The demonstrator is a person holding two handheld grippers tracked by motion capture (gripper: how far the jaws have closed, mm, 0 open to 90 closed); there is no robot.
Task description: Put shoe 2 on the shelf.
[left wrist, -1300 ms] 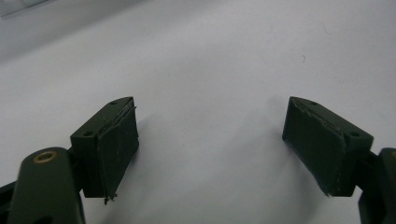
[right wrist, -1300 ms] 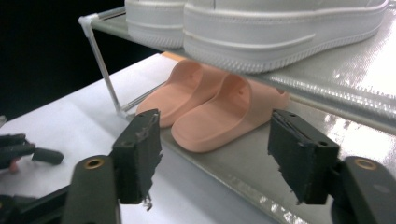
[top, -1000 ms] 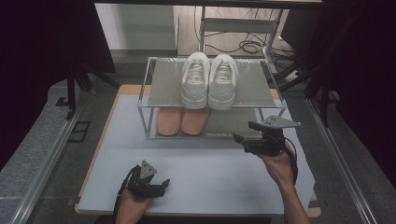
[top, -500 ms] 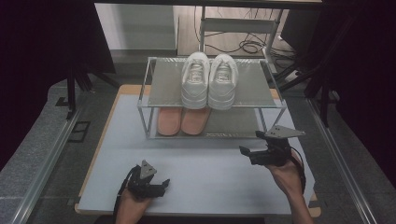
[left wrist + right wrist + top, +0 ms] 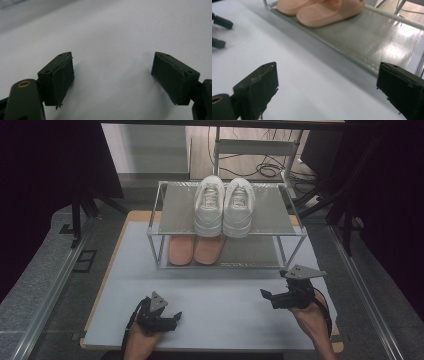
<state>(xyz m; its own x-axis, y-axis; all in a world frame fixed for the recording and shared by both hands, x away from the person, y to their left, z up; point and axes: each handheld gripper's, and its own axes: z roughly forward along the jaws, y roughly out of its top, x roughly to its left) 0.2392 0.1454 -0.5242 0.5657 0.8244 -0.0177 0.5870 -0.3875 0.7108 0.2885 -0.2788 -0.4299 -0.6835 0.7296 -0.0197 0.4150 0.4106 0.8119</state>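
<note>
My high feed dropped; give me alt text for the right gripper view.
The right tool, open and empty, hangs over the white table. Ahead, pink slippers sit on the rack's lower shelf.

White sneakers [image 5: 223,206] top a silvery rack [image 5: 170,215], salmon-pink slippers [image 5: 196,249] below, pale grey-white table [image 5: 225,300].

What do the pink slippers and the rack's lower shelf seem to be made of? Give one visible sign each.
Pink slippers: probably moulded foam or rubber, matt; smooth, rounded, seamless. Lower shelf: seemingly metal sheet or mesh, glossy; bright patchy reflections, pale tubular rim.
</note>
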